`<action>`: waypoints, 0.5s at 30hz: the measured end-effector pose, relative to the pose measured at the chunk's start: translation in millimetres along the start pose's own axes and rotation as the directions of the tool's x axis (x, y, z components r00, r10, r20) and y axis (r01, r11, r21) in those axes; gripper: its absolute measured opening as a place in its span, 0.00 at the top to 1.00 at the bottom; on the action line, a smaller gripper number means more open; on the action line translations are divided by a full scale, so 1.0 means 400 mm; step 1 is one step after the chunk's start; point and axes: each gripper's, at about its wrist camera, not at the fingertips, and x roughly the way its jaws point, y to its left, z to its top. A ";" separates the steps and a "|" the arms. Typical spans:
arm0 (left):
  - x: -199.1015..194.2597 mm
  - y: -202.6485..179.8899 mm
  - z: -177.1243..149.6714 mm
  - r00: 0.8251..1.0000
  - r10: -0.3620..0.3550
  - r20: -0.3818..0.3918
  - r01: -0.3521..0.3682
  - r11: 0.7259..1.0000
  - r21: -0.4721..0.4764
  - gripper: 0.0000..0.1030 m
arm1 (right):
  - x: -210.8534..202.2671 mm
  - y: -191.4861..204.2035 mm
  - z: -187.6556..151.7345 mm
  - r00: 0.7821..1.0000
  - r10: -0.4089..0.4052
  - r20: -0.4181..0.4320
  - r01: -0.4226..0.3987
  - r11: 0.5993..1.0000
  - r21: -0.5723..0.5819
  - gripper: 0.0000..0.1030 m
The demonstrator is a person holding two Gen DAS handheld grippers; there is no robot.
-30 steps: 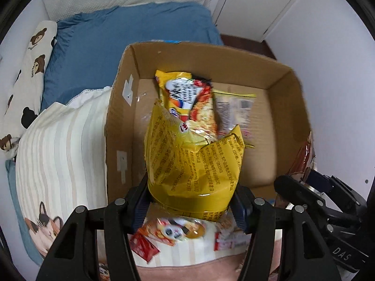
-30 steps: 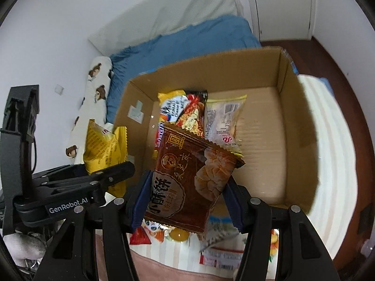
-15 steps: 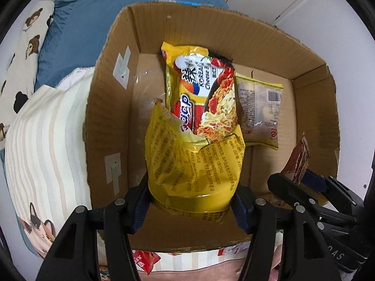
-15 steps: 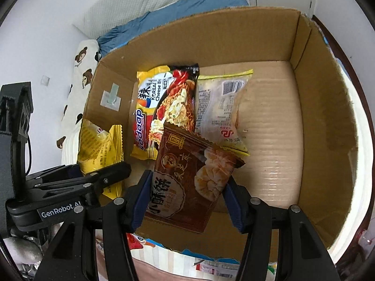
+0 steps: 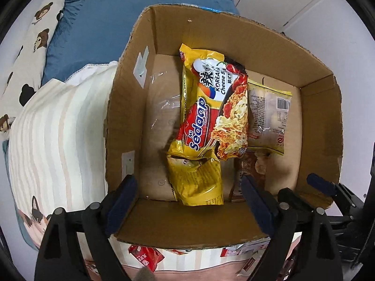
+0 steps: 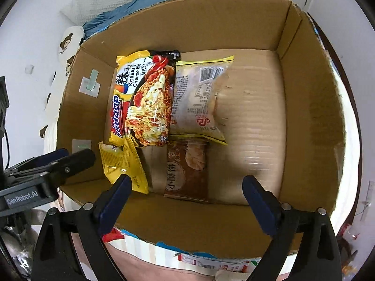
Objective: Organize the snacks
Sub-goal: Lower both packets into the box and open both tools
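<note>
A cardboard box (image 5: 257, 37) (image 6: 311, 107) sits on the bed. Inside lie a Sedaap noodle pack (image 5: 211, 107) (image 6: 143, 100), a pale clear snack bag (image 5: 269, 114) (image 6: 201, 100), a yellow snack bag (image 5: 196, 180) (image 6: 124, 164) and a brown pastry bag (image 5: 246, 171) (image 6: 187, 168). My left gripper (image 5: 189, 203) is open and empty above the box's near wall, over the yellow bag. My right gripper (image 6: 185, 201) is open and empty over the brown bag.
Small red and white snack packets (image 5: 145, 257) (image 6: 201, 264) lie on the striped blanket (image 5: 51, 135) in front of the box. Blue bedding (image 5: 98, 28) and a bear-print pillow (image 5: 28, 49) lie behind. White walls stand at the right.
Both grippers opened and let go: the yellow bag and the brown bag now lie in the box near its front wall. Both cameras moved closer over the box.
</note>
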 end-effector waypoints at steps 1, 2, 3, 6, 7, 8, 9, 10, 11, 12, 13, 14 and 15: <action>-0.005 -0.002 -0.004 1.000 -0.002 0.004 0.002 1.000 0.000 0.12 | -0.004 0.001 -0.003 1.000 -0.005 0.006 0.005 1.000 -0.006 0.06; -0.009 -0.005 -0.009 1.000 -0.003 0.006 0.003 1.000 0.004 0.12 | -0.011 0.001 -0.008 1.000 -0.012 0.013 0.012 1.000 -0.012 0.05; -0.012 -0.008 -0.011 1.000 -0.004 0.010 0.004 1.000 0.004 0.12 | -0.017 0.003 -0.012 1.000 -0.021 0.023 0.021 1.000 -0.017 0.05; -0.036 -0.016 -0.029 0.999 0.000 0.047 -0.001 1.000 0.006 0.12 | -0.042 0.009 -0.026 0.997 -0.044 0.056 0.046 0.998 -0.033 0.05; -0.046 -0.019 -0.035 0.998 0.003 0.061 -0.003 1.000 0.007 0.12 | -0.057 0.008 -0.033 0.996 -0.052 0.069 0.055 0.998 -0.039 0.05; -0.056 -0.018 -0.042 0.997 0.001 0.078 -0.001 1.000 0.003 0.12 | -0.066 0.007 -0.039 0.995 -0.057 0.082 0.060 0.997 -0.041 0.05; -0.066 -0.017 -0.049 0.996 -0.001 0.095 0.001 1.000 -0.001 0.12 | -0.076 0.007 -0.045 0.994 -0.061 0.096 0.065 0.997 -0.044 0.05; -0.079 -0.018 -0.060 0.993 0.000 0.114 0.000 1.000 -0.003 0.12 | -0.091 0.006 -0.056 0.991 -0.068 0.117 0.074 0.996 -0.049 0.05; -0.089 -0.018 -0.069 0.991 0.006 0.130 -0.005 1.000 -0.006 0.12 | -0.101 0.004 -0.063 0.989 -0.070 0.131 0.077 0.996 -0.047 0.05; -0.102 -0.019 -0.081 0.988 0.012 0.152 -0.011 1.000 -0.006 0.12 | -0.114 0.001 -0.074 0.986 -0.076 0.150 0.084 0.995 -0.047 0.05; -0.117 -0.022 -0.095 0.984 0.024 0.178 -0.024 1.000 -0.001 0.12 | -0.127 -0.002 -0.085 0.983 -0.081 0.165 0.090 0.995 -0.046 0.05; -0.127 -0.024 -0.107 0.980 0.037 0.196 -0.038 0.999 0.003 0.12 | -0.137 -0.004 -0.094 0.980 -0.084 0.180 0.093 0.995 -0.044 0.05; -0.139 -0.026 -0.119 0.975 0.047 0.215 -0.050 0.999 0.006 0.12 | -0.151 -0.005 -0.108 0.976 -0.087 0.201 0.097 0.994 -0.042 0.05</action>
